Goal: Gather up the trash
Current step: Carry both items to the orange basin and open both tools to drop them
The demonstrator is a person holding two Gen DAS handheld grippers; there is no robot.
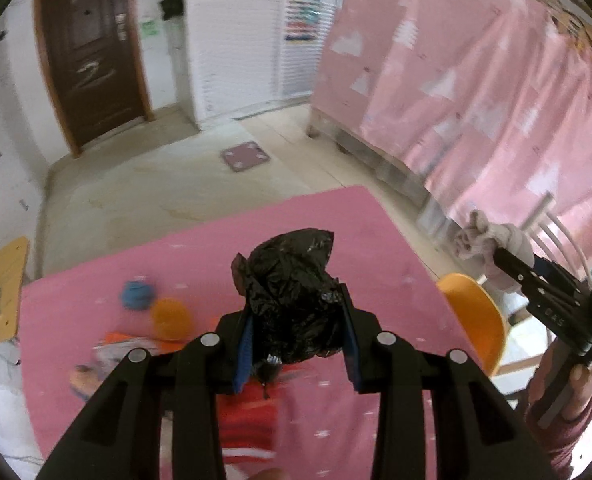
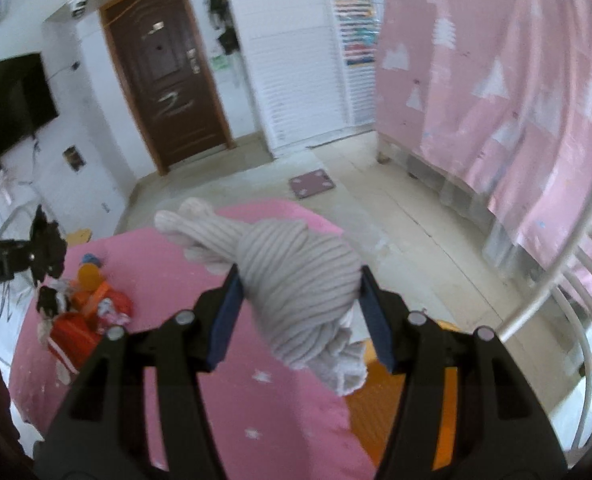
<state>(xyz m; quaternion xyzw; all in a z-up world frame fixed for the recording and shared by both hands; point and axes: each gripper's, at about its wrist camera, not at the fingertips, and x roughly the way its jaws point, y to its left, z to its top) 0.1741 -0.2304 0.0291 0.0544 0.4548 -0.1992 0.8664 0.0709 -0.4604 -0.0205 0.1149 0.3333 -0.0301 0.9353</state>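
Black bag [image 1: 292, 300] clamped between left fingers [image 1: 243, 344], grey cloth [image 2: 296, 292] between right fingers [image 2: 226, 316]

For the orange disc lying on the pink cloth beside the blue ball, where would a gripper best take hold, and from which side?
Judging by the blurred left wrist view, the orange disc looks low and round on the pink cloth, so I would come from above and pinch opposite edges across its width. The blue ball crowds its upper left, so set the fingers along the other diagonal. Both grippers are currently full.

Two black claws [image 1: 296, 332] [image 2: 300, 316] with blue pads, silver pivot screws; a pink knit sleeve [image 1: 564, 424].
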